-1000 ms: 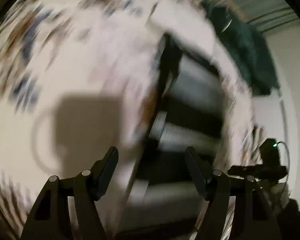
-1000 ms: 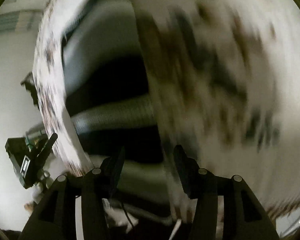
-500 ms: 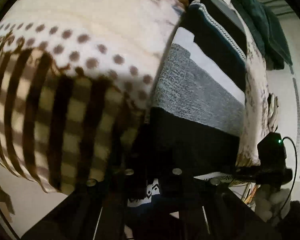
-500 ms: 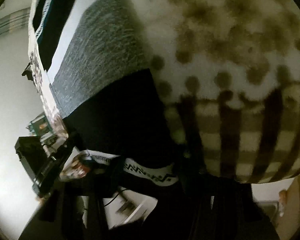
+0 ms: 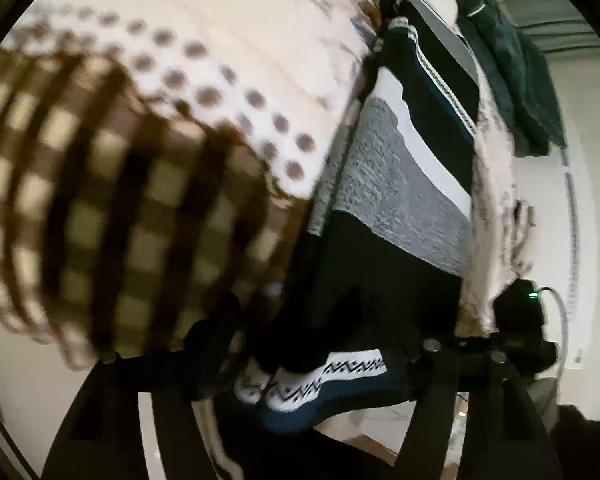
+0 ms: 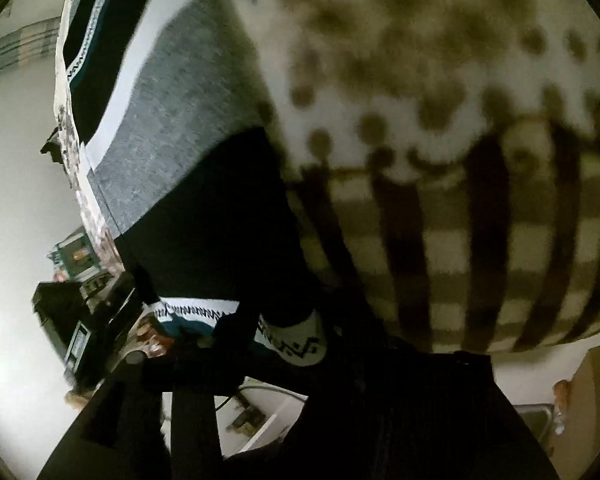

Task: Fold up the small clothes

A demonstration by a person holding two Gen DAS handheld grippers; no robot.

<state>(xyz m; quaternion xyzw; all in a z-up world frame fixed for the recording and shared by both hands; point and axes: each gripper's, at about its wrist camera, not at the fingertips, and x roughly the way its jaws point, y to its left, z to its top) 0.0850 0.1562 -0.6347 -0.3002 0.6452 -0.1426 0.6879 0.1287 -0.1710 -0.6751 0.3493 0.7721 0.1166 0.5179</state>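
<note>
In the left wrist view, the left hand-held gripper (image 5: 320, 344) is clenching the dark hem of the striped sweater (image 5: 400, 192), which is lying across the centre and right of the frame beside a cream dotted and brown-checked blanket (image 5: 140, 184) filling the left. In the right wrist view, the right hand-held gripper (image 6: 300, 336) is sitting at the sweater's (image 6: 180, 160) zigzag-patterned hem at lower centre, but whether it is clenched cannot be told, the blanket (image 6: 460, 200) occupying the right.
</note>
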